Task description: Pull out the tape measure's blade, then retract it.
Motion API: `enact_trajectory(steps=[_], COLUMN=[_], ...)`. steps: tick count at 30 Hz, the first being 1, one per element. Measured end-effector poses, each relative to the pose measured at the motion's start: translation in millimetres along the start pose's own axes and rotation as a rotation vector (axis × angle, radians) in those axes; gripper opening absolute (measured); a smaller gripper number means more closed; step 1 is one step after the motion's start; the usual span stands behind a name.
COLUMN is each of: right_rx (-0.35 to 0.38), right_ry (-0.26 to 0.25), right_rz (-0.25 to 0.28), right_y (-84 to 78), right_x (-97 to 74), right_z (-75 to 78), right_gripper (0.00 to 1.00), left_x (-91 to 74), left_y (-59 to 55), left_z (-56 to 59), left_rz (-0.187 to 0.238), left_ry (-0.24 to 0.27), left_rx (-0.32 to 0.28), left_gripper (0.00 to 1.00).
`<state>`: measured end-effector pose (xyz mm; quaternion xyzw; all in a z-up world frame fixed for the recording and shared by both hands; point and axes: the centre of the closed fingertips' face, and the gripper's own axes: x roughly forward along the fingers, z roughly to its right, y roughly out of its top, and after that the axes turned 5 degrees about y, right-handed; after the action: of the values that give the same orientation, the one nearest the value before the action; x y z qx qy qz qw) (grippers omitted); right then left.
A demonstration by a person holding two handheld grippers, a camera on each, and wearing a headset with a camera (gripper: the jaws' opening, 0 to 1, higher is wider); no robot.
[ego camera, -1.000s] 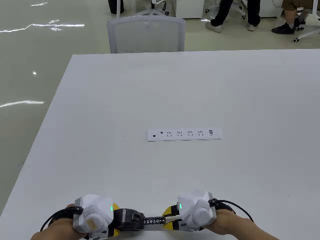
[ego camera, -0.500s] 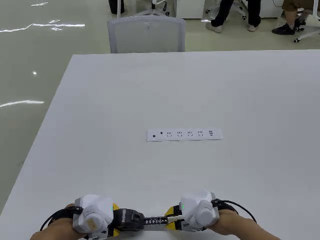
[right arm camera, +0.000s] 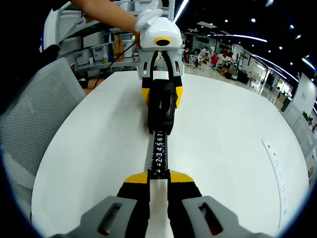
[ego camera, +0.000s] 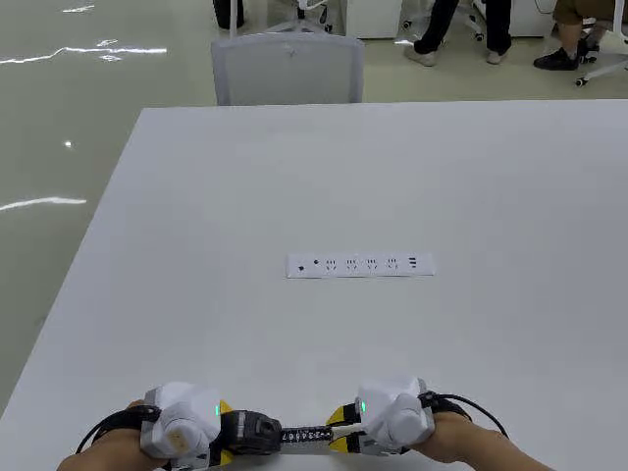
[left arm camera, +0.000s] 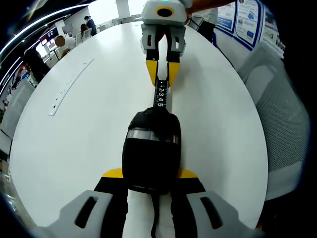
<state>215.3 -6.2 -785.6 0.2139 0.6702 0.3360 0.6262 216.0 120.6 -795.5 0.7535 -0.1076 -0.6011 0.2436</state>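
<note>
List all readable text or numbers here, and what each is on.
"2 3 4 5": on the blade, left gripper view.
"2 3 4 5 6 7": on the same blade, right gripper view.
Blade digits in the head view: too small to read.
Case: no readable label.
Power strip: marks too small to read.
Posters: blurred, unreadable.

Bright, even light from the ceiling lamps [right arm camera: 184, 7] falls on the white table [ego camera: 196, 245]; shadows are faint. Left of the table, the floor [ego camera: 59, 98] shows glare streaks. Both gripper views bend at the edges; the numbers on the blade [right arm camera: 158, 148] are sharp.
</note>
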Motion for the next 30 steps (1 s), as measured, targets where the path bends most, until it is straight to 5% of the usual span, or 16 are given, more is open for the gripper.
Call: enact_trajectory(steps=[30], right_rx=[-0.008], right_ry=[0.003], right_rz=[-0.002], right_y=[-5.6], right_x=[-9.5], right_z=[-1.5], right_gripper=[0.11], left_x=[0.8], left_y=[-1.7], left_z=[-0.4], left_rz=[-0.003], left_ry=[-0.001], left_rx=[0.003], left_gripper=[0.28])
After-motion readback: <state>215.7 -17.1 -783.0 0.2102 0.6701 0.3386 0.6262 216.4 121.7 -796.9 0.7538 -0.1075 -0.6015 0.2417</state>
